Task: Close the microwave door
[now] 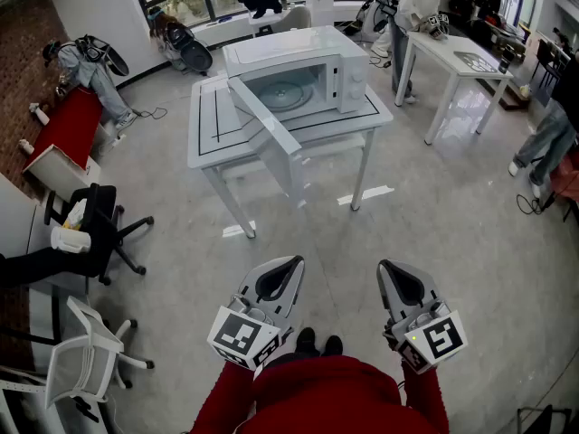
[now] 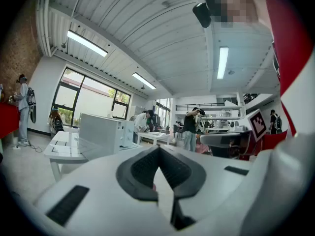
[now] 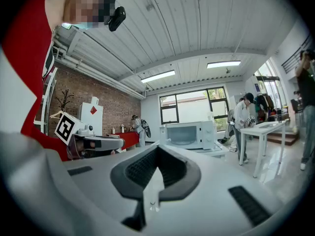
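Left gripper (image 1: pixel 286 265) and right gripper (image 1: pixel 392 269) are both pinched closed, empty. Microwave door (image 1: pixel 268 121) hangs open at 12 o'clock, well apart, left one nearer.

White microwave (image 1: pixel 336 54), white table (image 1: pixel 210 125), grey floor (image 1: pixel 434 229), red sleeves (image 1: pixel 226 403)

microwave (image 1: pixel 308 70) on tbl (image 1: pixel 210 120), chairs (image 1: pixel 98 220) to L

No words, brand names or numbers can be read anywhere. The only signs are a black-and-white square marker (image 1: pixel 240 335) on the cube of the left tongs (image 1: pixel 288 266), a second square marker (image 1: pixel 443 339) on the right tongs (image 1: pixel 389 266), and a plain red diamond (image 3: pixel 93 110) on a white cabinet (image 3: pixel 92 124).
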Demonstrator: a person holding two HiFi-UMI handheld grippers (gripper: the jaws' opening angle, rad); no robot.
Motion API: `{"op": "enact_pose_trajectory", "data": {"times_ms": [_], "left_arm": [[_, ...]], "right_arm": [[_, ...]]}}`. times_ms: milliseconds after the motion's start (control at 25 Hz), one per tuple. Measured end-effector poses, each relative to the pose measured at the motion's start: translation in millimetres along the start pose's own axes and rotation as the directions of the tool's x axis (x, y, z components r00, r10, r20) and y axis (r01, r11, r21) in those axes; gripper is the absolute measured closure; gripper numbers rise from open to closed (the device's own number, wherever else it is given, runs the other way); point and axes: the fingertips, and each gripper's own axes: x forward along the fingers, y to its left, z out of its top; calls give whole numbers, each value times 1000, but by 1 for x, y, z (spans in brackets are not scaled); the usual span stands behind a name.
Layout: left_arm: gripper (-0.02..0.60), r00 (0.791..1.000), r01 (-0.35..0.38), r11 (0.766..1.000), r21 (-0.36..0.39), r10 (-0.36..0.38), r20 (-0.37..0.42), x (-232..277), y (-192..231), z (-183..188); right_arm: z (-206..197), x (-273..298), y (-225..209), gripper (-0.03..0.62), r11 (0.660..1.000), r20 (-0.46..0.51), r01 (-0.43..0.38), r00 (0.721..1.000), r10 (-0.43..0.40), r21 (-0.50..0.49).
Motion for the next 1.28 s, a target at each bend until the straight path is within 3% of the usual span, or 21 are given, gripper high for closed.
{"op": "enact_pose_trajectory", "data": {"times_ms": [520,760,1000,1040,1200,1280], "left_arm": [[572,1000,-24,1000,-2,24,4,-7,16,0],[572,999,-39,999,-28,40,25,-5,32,0],[571,997,-73,996,-44,74,11,5,70,-5],[561,997,-82,996,-32,82,0,9,77,-6],[404,993,-114,993,19,115,-40,35,97,-8],[368,992,-117,993,14,118,-49,46,105,-9]], "right_arm": [[-2,6,-1,582,1000,-4,14,1000,-14,8],[-6,10,5,579,998,-17,-3,1000,4,64],[-20,12,-9,579,996,-62,71,996,-67,60],[-20,11,-11,579,994,-59,84,995,-80,63],[-22,7,-18,579,989,-72,133,989,-128,64],[-28,6,-20,579,986,-91,151,985,-144,68]]}}
